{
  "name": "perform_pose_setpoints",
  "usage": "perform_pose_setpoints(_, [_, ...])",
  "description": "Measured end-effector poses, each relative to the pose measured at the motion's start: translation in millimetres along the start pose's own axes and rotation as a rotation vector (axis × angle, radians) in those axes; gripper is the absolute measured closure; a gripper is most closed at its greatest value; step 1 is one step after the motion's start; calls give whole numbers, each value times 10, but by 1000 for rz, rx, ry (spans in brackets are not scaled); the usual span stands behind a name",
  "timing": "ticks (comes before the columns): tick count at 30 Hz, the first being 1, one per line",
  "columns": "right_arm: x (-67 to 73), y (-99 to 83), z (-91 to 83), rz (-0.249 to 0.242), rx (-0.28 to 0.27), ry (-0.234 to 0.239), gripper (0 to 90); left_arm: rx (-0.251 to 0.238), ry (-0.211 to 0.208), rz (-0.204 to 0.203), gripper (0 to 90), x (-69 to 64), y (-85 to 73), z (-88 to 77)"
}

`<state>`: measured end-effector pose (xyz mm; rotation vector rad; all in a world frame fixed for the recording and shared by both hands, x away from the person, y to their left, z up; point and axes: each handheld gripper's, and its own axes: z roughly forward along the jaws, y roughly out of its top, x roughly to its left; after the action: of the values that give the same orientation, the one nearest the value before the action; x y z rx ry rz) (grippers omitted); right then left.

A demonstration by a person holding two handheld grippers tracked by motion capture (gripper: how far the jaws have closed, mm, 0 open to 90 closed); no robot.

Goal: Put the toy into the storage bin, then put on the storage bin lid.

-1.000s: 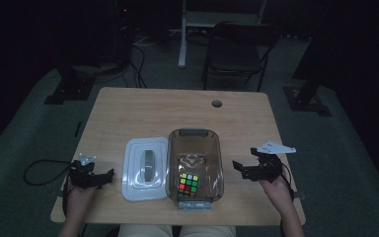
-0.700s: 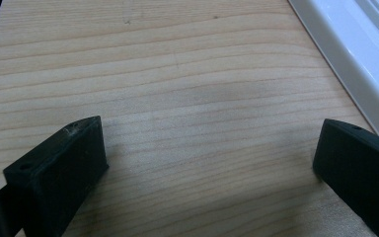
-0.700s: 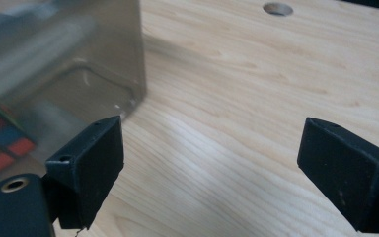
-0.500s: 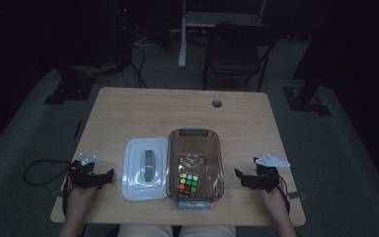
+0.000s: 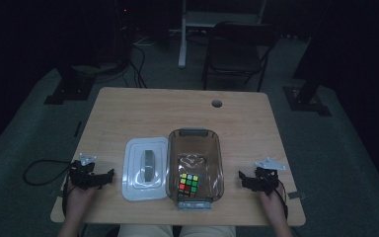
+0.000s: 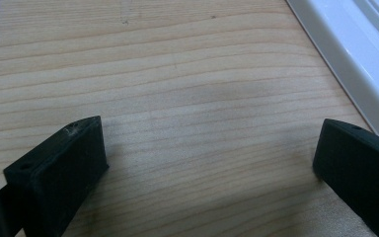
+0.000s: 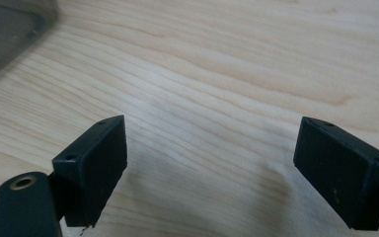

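Left gripper (image 5: 109, 174) and right gripper (image 5: 242, 176): jaws apart, empty, right's just closing slightly, flanking lid (image 5: 145, 169) and cube (image 5: 188, 182) in container (image 5: 194, 134).

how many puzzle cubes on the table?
1. The cube sits inside the clear box, at its near end, right of the white lid. None elsewhere on the table.
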<state>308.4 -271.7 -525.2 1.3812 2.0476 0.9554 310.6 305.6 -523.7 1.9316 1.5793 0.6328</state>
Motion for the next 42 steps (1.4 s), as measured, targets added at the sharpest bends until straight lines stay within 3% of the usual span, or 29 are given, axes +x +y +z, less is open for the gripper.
perform_pose_setpoints(6, [5,15,43,-1,54,-33,129,0,0,0,6,0,0,0])
perform_pose_setpoints(10, [-34,19,61,37,71,-13,126,0,0,0,6,0,0,0])
perform_pose_setpoints(28, [-38,19,60,45,73,-20,127,4,-6,7,7,6,-3,-8])
perform_pose_setpoints(33, [-38,19,60,45,73,-21,127,18,-8,-25,26,-13,14,-40])
perform_pose_setpoints(37, [-38,19,60,45,73,-21,127,3,-38,-29,26,-77,87,-118])
perform_pose_setpoints(41, [-38,19,60,45,73,-21,126,-1,-70,-13,26,-206,158,-167])
perform_pose_setpoints(42, [-38,19,60,45,73,-21,127,0,-80,7,26,-283,184,-185])
